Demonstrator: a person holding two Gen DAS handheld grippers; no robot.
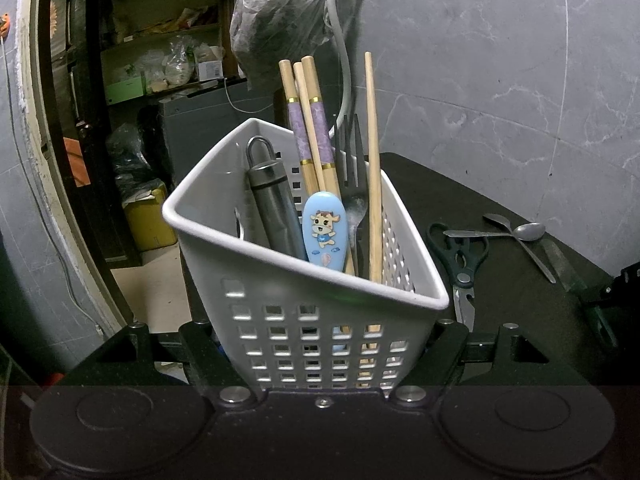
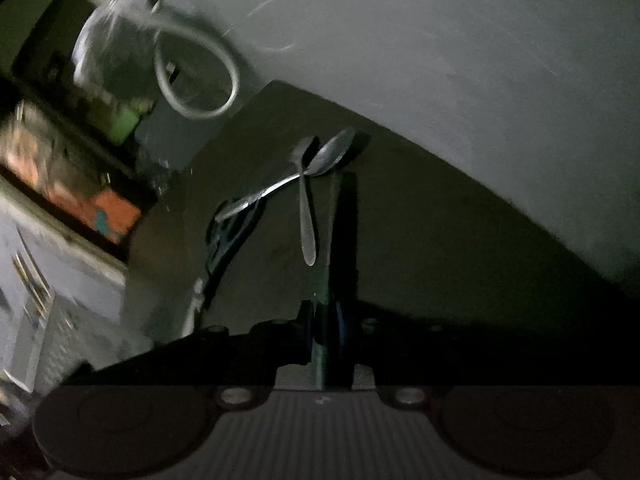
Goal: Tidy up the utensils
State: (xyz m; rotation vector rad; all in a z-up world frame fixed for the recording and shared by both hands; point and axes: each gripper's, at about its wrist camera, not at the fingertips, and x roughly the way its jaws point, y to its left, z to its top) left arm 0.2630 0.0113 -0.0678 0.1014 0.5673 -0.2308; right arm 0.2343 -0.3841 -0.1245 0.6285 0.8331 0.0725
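So on the left side, the left claw (image 1: 324, 344) is clamped on the lower walls of the white perforated plastic utensil caddy (image 1: 304, 280), holding it tilted a bit with the open mouth facing up. Already in there: a dark grey metal handle with a hanging loop (image 1: 268, 196), wooden chopsticks with purple bands (image 1: 310, 132), a blue cartoon-cow plastic spoon handle (image 1: 324, 232), a black plastic fork (image 1: 352, 160) and one plain wooden chopstick (image 1: 373, 168). Best thing that hand can do, I reckon, is stay put and keep the mouth open.

Moving right, black-handled kitchen scissors (image 1: 460, 260) lie on the black bench (image 1: 500, 304) just beside the caddy, then two crossed stainless steel spoons (image 1: 516, 232) further over.

Far right, the right claw (image 2: 326, 332) is pinched on the near end of a long, thin, dark green-handled utensil (image 2: 326, 280) lying next to the spoons. It's dark and blurry there, so I can't tell what kind of tool it is, or whether it has left the bench.

My take on doing this step well: lift straight up first so the far end doesn't drag the spoon it lies beside, since they're very close. Then swing over the caddy rim, tip it handle-up, and drop it into the gap beside the plain chopstick without knocking the fork.
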